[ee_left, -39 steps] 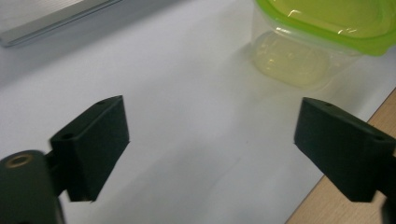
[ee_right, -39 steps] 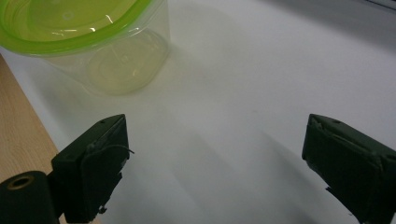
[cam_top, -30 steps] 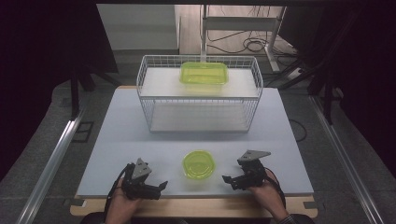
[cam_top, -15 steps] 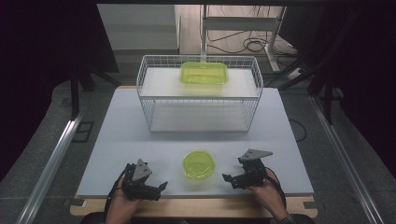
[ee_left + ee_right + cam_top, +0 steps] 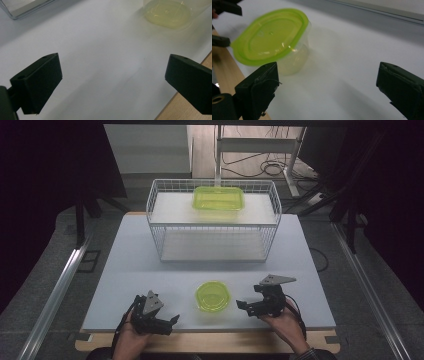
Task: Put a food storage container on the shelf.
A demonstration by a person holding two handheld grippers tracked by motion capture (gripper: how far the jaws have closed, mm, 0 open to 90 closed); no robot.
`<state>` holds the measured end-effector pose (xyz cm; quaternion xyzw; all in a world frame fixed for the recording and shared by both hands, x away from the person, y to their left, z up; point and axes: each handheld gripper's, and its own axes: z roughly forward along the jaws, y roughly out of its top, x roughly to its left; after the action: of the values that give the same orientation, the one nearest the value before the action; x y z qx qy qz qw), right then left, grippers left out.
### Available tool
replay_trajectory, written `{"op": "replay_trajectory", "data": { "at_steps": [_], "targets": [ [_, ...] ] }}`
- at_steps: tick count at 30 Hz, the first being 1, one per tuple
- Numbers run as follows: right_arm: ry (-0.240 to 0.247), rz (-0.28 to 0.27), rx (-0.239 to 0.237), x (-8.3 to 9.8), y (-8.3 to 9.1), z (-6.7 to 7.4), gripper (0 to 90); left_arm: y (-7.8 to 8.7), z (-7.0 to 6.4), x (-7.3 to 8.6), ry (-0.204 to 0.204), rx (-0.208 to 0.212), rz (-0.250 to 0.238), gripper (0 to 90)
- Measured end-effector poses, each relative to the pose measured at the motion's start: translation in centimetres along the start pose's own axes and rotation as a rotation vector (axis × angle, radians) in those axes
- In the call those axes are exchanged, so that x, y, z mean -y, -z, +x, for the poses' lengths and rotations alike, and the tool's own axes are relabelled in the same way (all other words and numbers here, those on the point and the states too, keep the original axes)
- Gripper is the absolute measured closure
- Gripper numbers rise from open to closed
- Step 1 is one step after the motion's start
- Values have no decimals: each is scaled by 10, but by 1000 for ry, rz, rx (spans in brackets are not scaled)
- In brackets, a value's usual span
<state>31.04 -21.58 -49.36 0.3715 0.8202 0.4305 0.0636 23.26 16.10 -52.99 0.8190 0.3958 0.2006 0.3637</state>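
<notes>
Both hands rest low at the bottom of the high view, the left gripper [image 5: 161, 320] at lower left and the right gripper [image 5: 254, 305] at lower right, each with jaws spread wide and empty. One round container [image 5: 213, 296] sits between them at lower centre on the table [image 5: 125, 270]; one rectangular container [image 5: 218, 198] lies on one wire basket [image 5: 160, 227]. Nothing has moved since the earlier frames.
</notes>
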Motion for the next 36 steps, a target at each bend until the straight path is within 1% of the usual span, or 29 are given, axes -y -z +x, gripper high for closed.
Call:
{"op": "replay_trajectory", "data": {
  "at_steps": [3, 4, 5, 6, 7, 8, 9, 10, 11, 12, 13, 14, 15, 16, 17, 18, 19, 20, 21, 24, 26, 27, 29, 32, 33, 36],
  "targets": [
    [-21, 10, -18, -8, 1, 2, 78, 0, 0, 0, 4, -3, -3, 7],
    [-22, 19, -26, -13, 1, 3, 118, 0, 1, 0, 5, -4, -3, 7],
    [-22, 19, -26, -13, 1, 3, 118, 0, 0, 0, 4, -6, -3, 7],
    [-32, 23, -39, -18, 0, 4, 168, 0, 0, 0, 3, -5, 2, 7],
    [-32, 23, -39, -18, 0, 4, 168, 0, 0, 0, 3, -5, 2, 7],
    [-43, 27, -64, -22, -1, 4, 213, 0, -1, 0, -1, -7, 5, 7],
    [-43, 27, -64, -22, -1, 4, 213, 0, -1, 0, -1, -7, 5, 7],
    [-57, 24, -82, -25, -3, 3, 261, 0, -1, 0, -3, -8, 5, 7],
    [-57, 24, -82, -25, -3, 3, 261, 0, -1, 0, -4, -8, 4, 7],
    [-70, 30, -107, -28, -5, 1, 291, 0, -1, 0, -5, -9, 1, 9],
    [-70, 30, -107, -28, -5, 1, 291, 1, -1, 0, -7, -10, -6, 9],
    [-82, 36, -128, -31, -8, 1, 321, 2, -1, -1, -10, -11, -14, 10],
    [-82, 36, -128, -31, -8, 1, 321, 2, -1, -1, -10, -11, -14, 10],
    [-107, 41, -150, -34, -12, -1, 341, 2, -1, 0, -10, -11, -13, 10],
    [-123, 48, -159, -35, -14, -1, 363, 2, -1, 0, -10, -10, -10, 10],
    [-133, 54, -171, -36, -16, -1, 376, 2, -1, 0, -10, -10, -10, 10],
    [-133, 54, -171, -36, -16, -1, 376, 2, -1, 0, -11, -11, -8, 10],
    [-145, 68, -188, -38, -21, -2, 405, 2, -1, 0, -13, -10, -7, 10],
    [-145, 68, -188, -38, -21, -2, 405, 2, -1, 0, -13, -9, -7, 10],
    [-150, 96, -205, -39, -29, -3, 448, 1, -2, 0, -23, -12, -7, 10],
    [-167, 114, -224, -40, -34, -4, 484, 1, -3, -1, -32, -11, -6, 10],
    [-178, 127, -237, -41, -38, -7, 524, 1, -4, -1, -37, -12, -7, 10],
    [-189, 138, -242, -42, -42, -9, 559, 1, -5, -1, -53, -14, -4, 10],
    [-223, 152, -281, -43, -47, -13, 605, 1, -5, -1, -58, -12, -4, 10],
    [-223, 152, -281, -43, -47, -13, 605, 1, -6, -1, -60, -13, -4, 10],
    [-254, 178, -297, -43, -52, -15, 662, 1, -6, -1, -66, -13, -4, 10]
  ]
}}
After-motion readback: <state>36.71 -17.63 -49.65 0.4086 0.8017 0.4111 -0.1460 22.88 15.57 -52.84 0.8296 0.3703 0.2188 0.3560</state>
